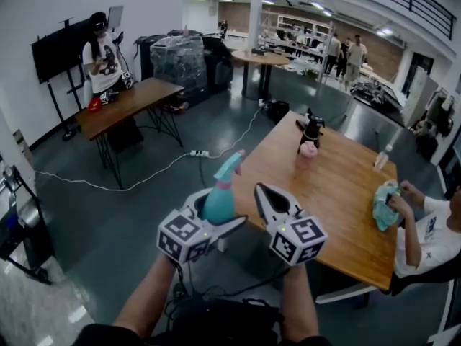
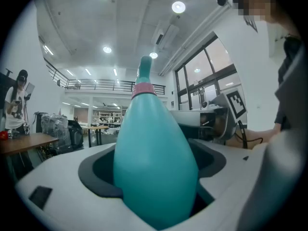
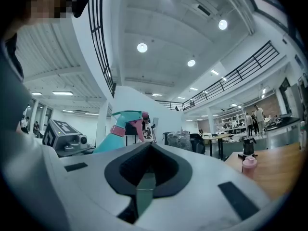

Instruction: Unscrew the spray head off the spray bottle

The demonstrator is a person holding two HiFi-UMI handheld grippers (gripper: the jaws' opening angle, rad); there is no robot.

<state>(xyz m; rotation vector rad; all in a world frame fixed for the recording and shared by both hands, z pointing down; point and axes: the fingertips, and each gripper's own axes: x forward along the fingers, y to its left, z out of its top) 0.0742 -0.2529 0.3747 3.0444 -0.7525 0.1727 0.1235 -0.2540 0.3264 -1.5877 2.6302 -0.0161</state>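
Note:
A teal spray bottle [image 1: 220, 197] with a pink collar and a teal spray head [image 1: 232, 164] is held up in the air, off the wooden table's near left corner. My left gripper [image 1: 216, 222] is shut on the bottle's body [image 2: 154, 167], which fills the gap between its jaws. In the right gripper view the spray head [image 3: 126, 121] and pink collar show to the left, apart from the jaws. My right gripper [image 1: 261, 190] is shut and empty, a little to the right of the bottle and pointing toward its head.
The wooden table [image 1: 338, 207] lies to the right with a pink-lidded cup [image 1: 307, 152], a black object [image 1: 311, 130] and a small clear bottle [image 1: 381, 158]. A seated person [image 1: 425, 225] holds a teal cloth [image 1: 385, 204] at its right edge. Cables [image 1: 144, 175] cross the floor.

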